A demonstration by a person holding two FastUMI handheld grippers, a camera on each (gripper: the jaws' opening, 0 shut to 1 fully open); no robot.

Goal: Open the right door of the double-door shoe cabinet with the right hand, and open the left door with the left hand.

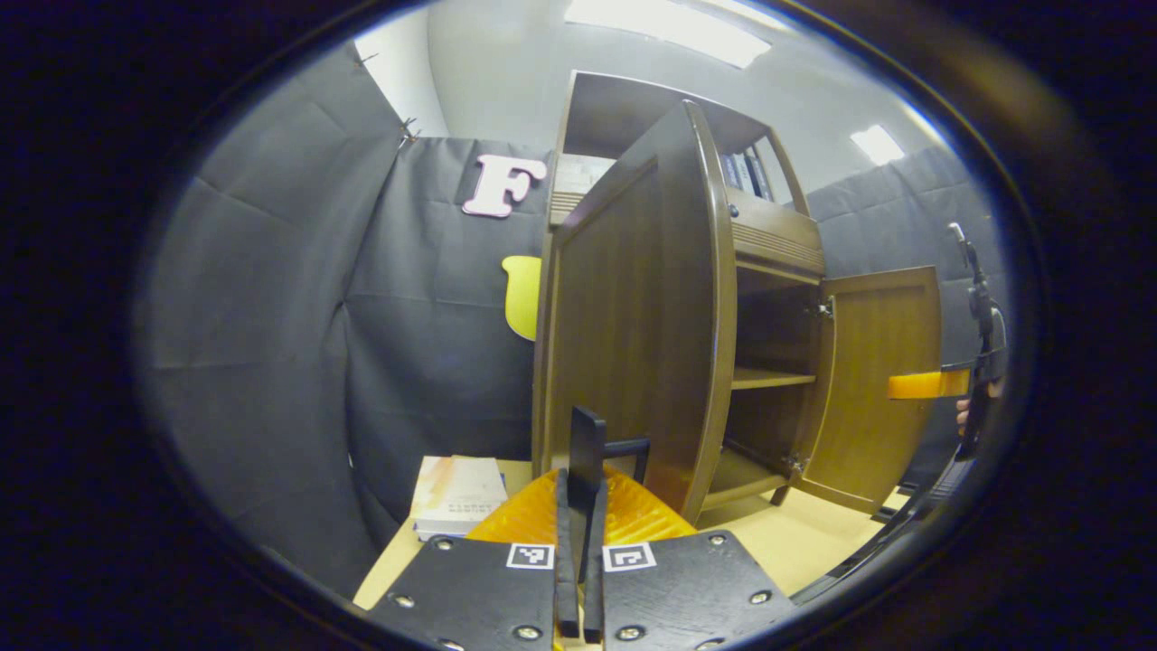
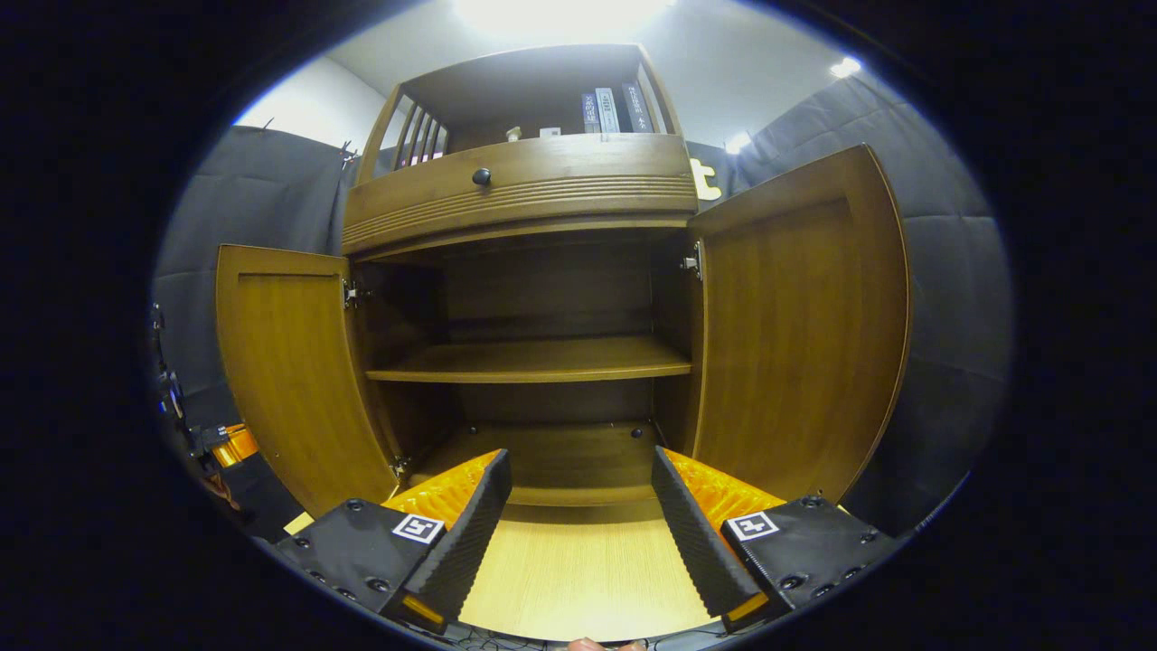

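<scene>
The brown shoe cabinet (image 2: 520, 194) stands on a light table with both doors swung out. In the left gripper view the left door (image 1: 633, 316) is close in front, edge-on. My left gripper (image 1: 579, 493) is shut on its black handle (image 1: 587, 438), which sticks up between the fingers. The right door (image 1: 881, 389) stands wide open farther off, with the other gripper's finger (image 1: 926, 384) beside it. In the right gripper view my right gripper (image 2: 580, 461) is open and holds nothing. It faces the bare interior between the left door (image 2: 289, 380) and the right door (image 2: 804, 325).
Inside the cabinet are one shelf (image 2: 533, 360) and a floor board. A drawer with a dark knob (image 2: 481, 176) sits above, and books (image 2: 610, 110) stand on the top shelf. More books (image 1: 456, 506) lie on the table (image 2: 578, 561) left of the cabinet. Black cloth walls surround the booth.
</scene>
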